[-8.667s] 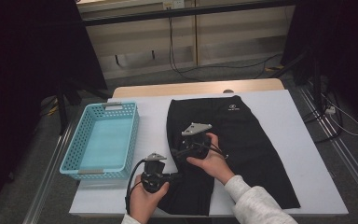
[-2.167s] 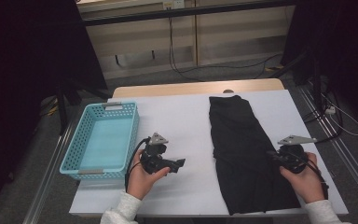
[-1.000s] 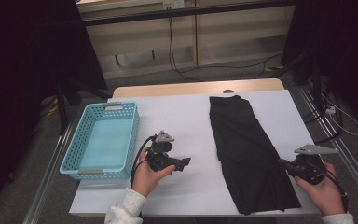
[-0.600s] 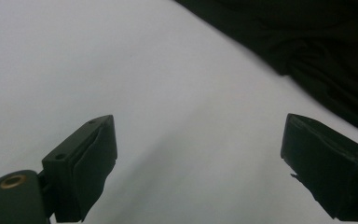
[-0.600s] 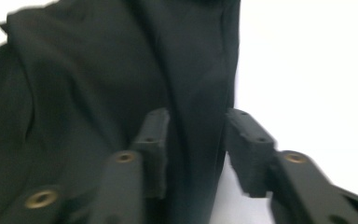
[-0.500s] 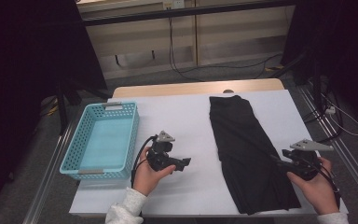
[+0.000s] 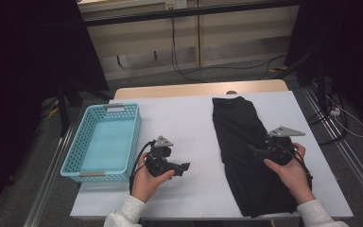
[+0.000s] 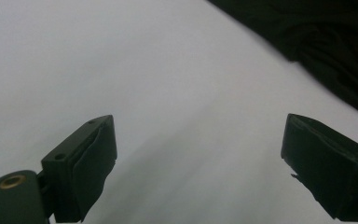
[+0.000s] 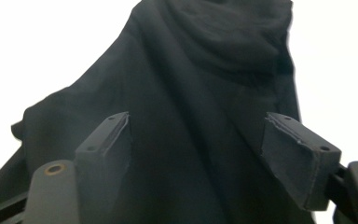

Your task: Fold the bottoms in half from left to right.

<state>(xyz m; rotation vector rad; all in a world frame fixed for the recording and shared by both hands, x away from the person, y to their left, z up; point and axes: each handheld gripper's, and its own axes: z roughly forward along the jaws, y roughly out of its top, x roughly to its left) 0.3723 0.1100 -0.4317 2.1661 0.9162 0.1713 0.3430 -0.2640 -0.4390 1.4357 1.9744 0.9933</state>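
While you hold both grippers low over the desk (image 7: 194, 118), this is how things lie:

Garment: black garment (image 7: 246, 146), folded to a long narrow strip on the right half of the desk.
Long axis: it runs away from you, the far end near the back edge, the near end angled slightly to your right by the front edge.
Texture: soft matte cloth with shallow creases; the desk top is smooth and white.
Right gripper: your right gripper (image 7: 260, 152) sits over the strip's right side, pointing left across it; jaws spread wide, nothing between them but cloth below.
Left gripper: your left gripper (image 7: 182, 168) is over bare desk, well apart from the garment, pointing right; jaws wide and empty.
Basket: turquoise plastic basket (image 7: 87, 137), lattice walls, rectangular, at the desk's left edge.
Change: half a second ago your right gripper was off the strip's right edge; it has moved in and up over the cloth. Your left gripper has barely shifted.
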